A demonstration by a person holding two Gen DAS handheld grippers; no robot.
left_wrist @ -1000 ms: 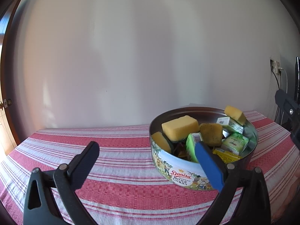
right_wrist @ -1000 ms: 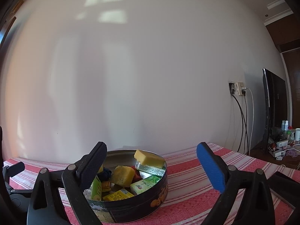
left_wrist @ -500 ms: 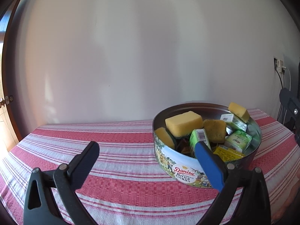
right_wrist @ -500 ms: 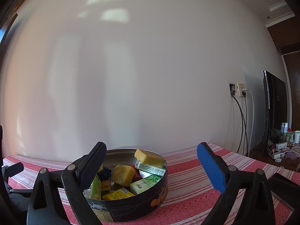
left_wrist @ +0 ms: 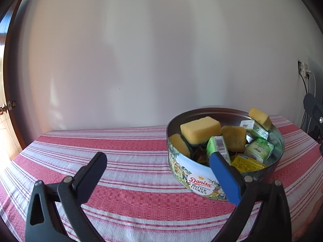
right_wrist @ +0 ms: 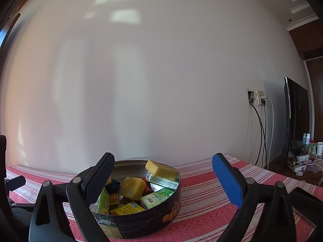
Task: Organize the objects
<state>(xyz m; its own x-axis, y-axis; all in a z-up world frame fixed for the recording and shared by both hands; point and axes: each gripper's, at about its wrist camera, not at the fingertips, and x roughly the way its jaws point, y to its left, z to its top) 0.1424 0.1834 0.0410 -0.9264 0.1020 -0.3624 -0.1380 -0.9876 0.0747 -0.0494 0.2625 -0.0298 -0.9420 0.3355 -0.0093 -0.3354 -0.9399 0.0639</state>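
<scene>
Jaws of both grippers stand wide apart, nothing between them. Left gripper hangs over the table with its blue finger in front of the cookie tin; right gripper sits above the tin's near rim, seen from the other side.

Tin is round, metal, lidless, on the red-and-white striped tablecloth, near the wall. Contents heaped and loose:
- large yellow sponge on top, three smaller ones around it; judged light and squashy, will compress, best taken across the short sides.
- green carton standing on end, barcode showing; two more green cartons and a yellow box beside it. Judged light, stiff card, crushable; grip flat faces.
- dark bundle low in the middle, too hidden to name.

Tin itself likely rigid and smooth; thin rim is the one hold, and it may slide on the cloth.

Writing: "Danisa BUTTER COOKIES" on the tin wall. Carton print too small to read.

Beyond: wall socket with cables, dark screen at right.
</scene>
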